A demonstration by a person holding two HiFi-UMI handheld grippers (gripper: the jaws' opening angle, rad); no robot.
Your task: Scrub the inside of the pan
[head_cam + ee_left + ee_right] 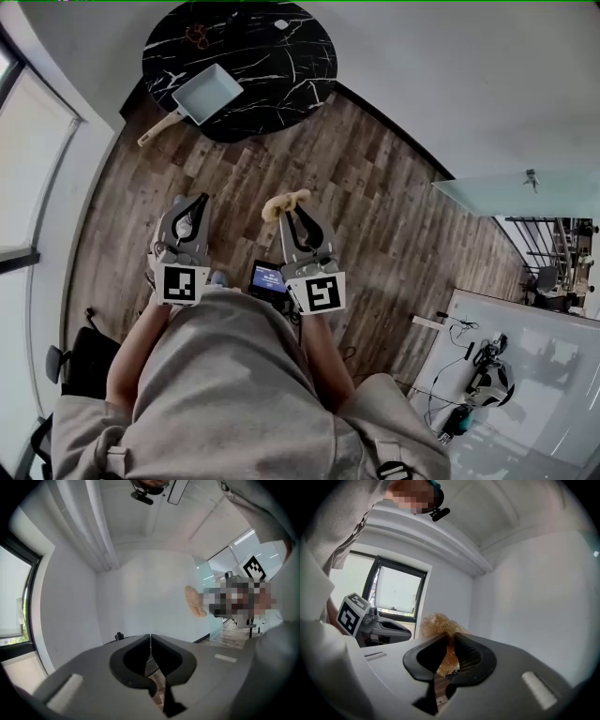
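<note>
Only the head view shows the pan (208, 94) on the table (281, 66) at upper left, while their own views show the left gripper (150, 644) clenched empty and the right gripper (451, 641) pinching a scrubber (438, 624).

Round black marble table (281, 80), 1 grey pan (208, 94) on it

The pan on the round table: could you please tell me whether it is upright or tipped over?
Upright: the pan sits flat on the black table, open side up.
</note>
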